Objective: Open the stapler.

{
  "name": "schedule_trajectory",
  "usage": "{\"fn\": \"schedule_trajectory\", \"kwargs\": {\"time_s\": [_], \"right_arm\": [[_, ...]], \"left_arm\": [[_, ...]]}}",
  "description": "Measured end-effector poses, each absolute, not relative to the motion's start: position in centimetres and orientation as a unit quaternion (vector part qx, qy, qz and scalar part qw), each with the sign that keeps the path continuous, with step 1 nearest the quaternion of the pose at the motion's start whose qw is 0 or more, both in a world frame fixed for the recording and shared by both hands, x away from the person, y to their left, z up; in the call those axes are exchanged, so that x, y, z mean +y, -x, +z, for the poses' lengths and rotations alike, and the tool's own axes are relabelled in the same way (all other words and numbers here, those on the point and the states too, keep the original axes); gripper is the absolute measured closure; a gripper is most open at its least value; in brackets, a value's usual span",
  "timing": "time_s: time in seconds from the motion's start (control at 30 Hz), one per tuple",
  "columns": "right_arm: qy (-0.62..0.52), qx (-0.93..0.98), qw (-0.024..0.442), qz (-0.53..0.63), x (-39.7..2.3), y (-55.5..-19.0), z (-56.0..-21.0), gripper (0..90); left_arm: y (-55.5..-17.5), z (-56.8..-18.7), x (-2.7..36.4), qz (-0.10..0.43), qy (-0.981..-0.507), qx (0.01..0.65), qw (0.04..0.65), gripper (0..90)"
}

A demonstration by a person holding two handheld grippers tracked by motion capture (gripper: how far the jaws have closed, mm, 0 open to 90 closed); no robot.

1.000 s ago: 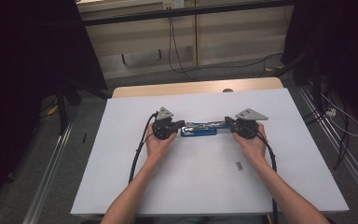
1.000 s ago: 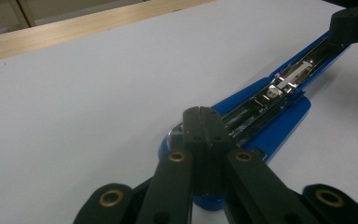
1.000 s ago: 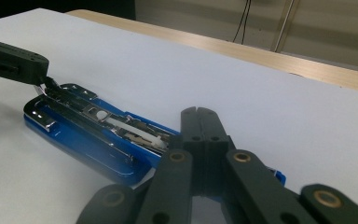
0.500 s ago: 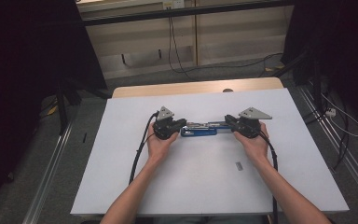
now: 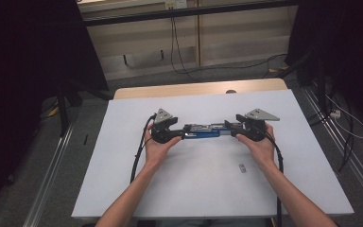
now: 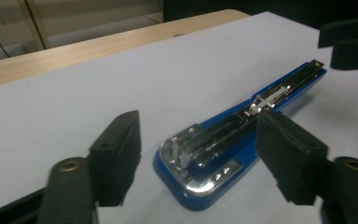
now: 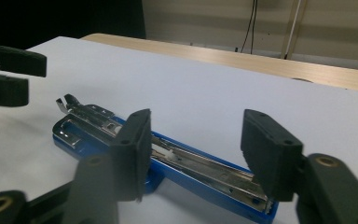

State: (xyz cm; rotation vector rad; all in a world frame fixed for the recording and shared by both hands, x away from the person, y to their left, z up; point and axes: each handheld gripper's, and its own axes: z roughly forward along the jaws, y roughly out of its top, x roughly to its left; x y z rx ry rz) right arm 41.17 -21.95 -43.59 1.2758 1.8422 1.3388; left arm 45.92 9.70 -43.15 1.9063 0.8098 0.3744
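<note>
I see the stapler (image 5: 202, 132) lying flat near the middle of the tabletop (image 5: 123, 189), its blue base down and its metal channel facing up. My left gripper (image 5: 182, 135) sits at the stapler's left end, my right gripper (image 5: 230, 134) at its right end. Both sets of fingers have just been opening and now stand spread, one finger (image 6: 119, 154) on each side of the stapler's end, pads off the metal. A small dark bit (image 5: 242, 168) lies on the tabletop nearer me than the stapler, right of its middle.
</note>
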Motion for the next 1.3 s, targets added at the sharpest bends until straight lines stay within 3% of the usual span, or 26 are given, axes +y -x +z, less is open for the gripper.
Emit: {"fn": "schedule_trajectory", "kwargs": {"time_s": [0.2,0.4,0.67,0.77,1.3], "right_arm": [[-0.478,0.677,0.270,0.489,-22.0,-40.8,-43.4,21.6],[-0.476,0.672,0.271,0.498,-22.3,-40.4,-43.4,9.1],[-0.471,0.674,0.277,0.496,-22.9,-39.4,-43.3,6.5],[-0.481,0.672,0.271,0.493,-23.3,-39.1,-43.2,6.3],[-0.476,0.661,0.314,0.488,-24.9,-35.9,-43.0,6.8]], "left_arm": [[-45.6,-43.0,10.7,0.144,-0.786,0.344,0.493,7.9],[-44.4,-42.4,11.9,0.149,-0.782,0.346,0.496,5.3],[-41.9,-42.0,13.4,0.182,-0.776,0.334,0.503,4.9],[-41.0,-42.0,14.0,0.170,-0.771,0.335,0.513,4.6],[-38.0,-41.5,17.0,0.196,-0.752,0.361,0.516,4.9]]}}
